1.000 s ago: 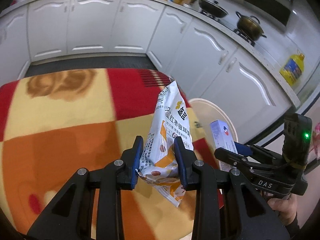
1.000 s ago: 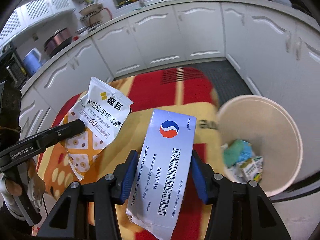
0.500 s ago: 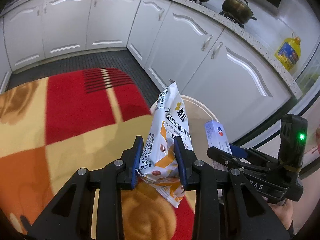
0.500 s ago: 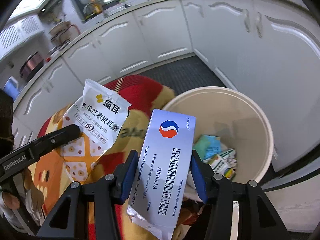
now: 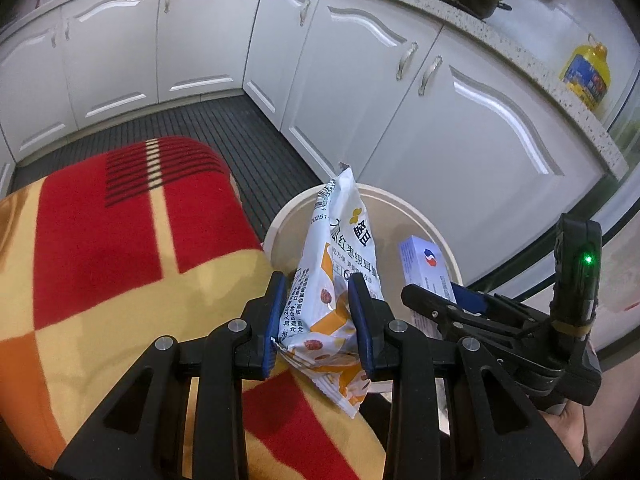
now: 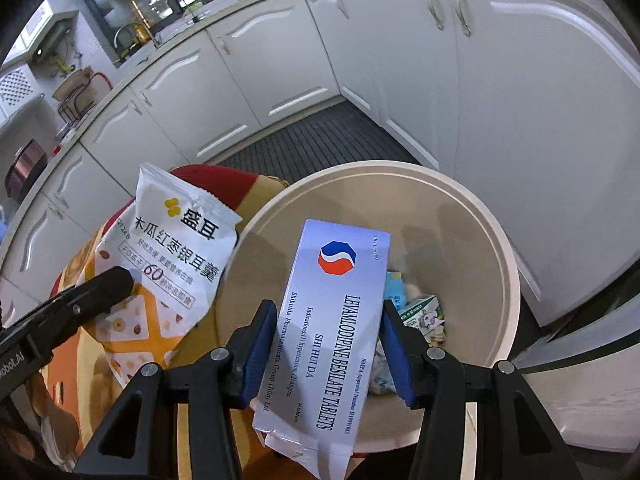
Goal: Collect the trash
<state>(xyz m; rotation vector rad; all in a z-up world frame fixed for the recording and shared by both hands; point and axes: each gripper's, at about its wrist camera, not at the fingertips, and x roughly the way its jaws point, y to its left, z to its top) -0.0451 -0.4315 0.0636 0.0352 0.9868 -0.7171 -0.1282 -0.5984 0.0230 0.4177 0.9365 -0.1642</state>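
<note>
Both hand-held grippers had swung right since the earlier frames, away from the red-and-yellow blanket [image 5: 120, 280] and toward the cream bin [image 6: 508, 264], which now filled more of each view. Left hand-held gripper [image 5: 318, 316] was clamped on a snack pouch [image 5: 340, 264], held upright over the bin's near-left rim. Right hand-held gripper [image 6: 328, 344] was clenched on a white tablet box [image 6: 332, 320], tilted and hanging above the bin's opening. Inside the bin, at the right, lay a green carton [image 6: 422, 312] and other wrappers. White cabinets [image 5: 360, 80] stood on the far side, with dark ribbed floor [image 6: 320, 140] between them and the bin.
</note>
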